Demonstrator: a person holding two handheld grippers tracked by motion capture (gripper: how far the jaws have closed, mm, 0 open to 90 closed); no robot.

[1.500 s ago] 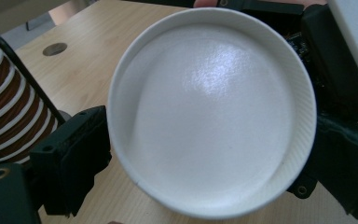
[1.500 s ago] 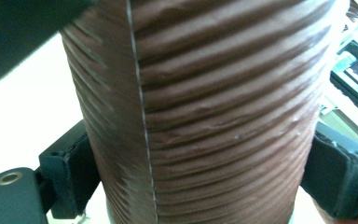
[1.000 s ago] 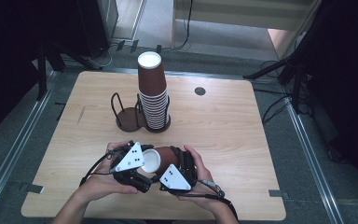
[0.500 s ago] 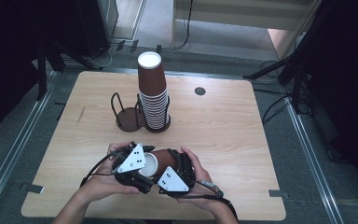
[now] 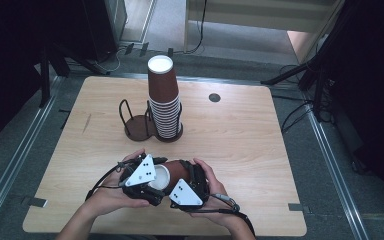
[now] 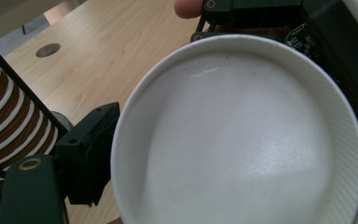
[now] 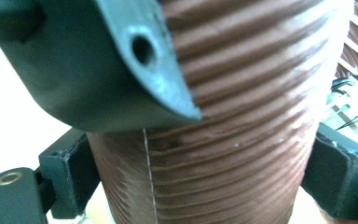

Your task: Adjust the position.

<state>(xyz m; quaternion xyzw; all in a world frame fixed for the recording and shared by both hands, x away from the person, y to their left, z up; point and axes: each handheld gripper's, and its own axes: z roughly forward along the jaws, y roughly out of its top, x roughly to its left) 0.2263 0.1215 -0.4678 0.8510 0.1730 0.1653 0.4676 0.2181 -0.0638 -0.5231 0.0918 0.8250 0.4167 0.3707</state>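
You hold one cup [image 5: 172,172] near the table's [image 5: 240,135] front edge, both grippers [image 5: 152,189] [image 5: 196,176] clamped on it; the stack [image 5: 164,107] stands mid-table, its neighbouring holder [image 5: 135,125] unfilled.

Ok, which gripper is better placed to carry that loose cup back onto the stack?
Probably the right gripper: its jaws flank the brown cup's ribbed wall, which suits lifting it. The left gripper faces the cup's white open mouth.
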